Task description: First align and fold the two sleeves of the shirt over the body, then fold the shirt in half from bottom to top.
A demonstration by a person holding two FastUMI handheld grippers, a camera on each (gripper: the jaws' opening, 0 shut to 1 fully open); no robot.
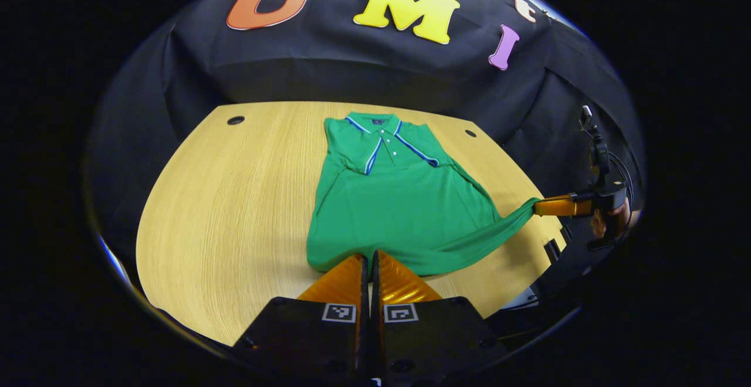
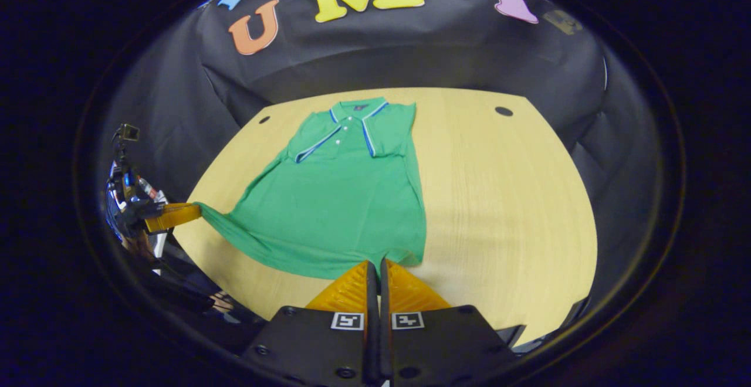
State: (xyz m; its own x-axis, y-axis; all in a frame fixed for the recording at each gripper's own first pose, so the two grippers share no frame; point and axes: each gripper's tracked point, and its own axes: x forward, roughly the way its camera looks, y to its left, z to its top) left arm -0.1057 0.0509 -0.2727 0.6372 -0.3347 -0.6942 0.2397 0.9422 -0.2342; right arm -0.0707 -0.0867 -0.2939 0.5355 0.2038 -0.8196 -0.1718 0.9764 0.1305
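So the green short-sleeved polo shirt with blue-and-white trim (image 1: 392,211) is lying flat on the light wood-grain bench (image 1: 234,211), collar at the far end near the black cloth wall, bottom hem at the near edge. Both sleeves look already tucked in over the body, so my guess is we're at the start of the bottom-to-top fold.

In the left gripper view, the left hand-held gripper (image 1: 370,265) sits right at the near hem, fingers pinched down to a narrow slit with the green fabric edge between them, so it reads as clamped on the hem. Same deal in the right gripper view: the right hand-held gripper (image 2: 376,270) is nipped tight on the hem too. Farther off in each view you can see the other one, with a hem corner pulled out into a taut point towards it, lifted a bit off the wood.

The bit that matters: the shirt's long axis runs straight away from both grippers, hem near, collar far. So the fold would mean carrying the hem up and forward along that axis towards the collar. The two look about level with each other at the hem, so they'd want to travel together to keep the edge square.
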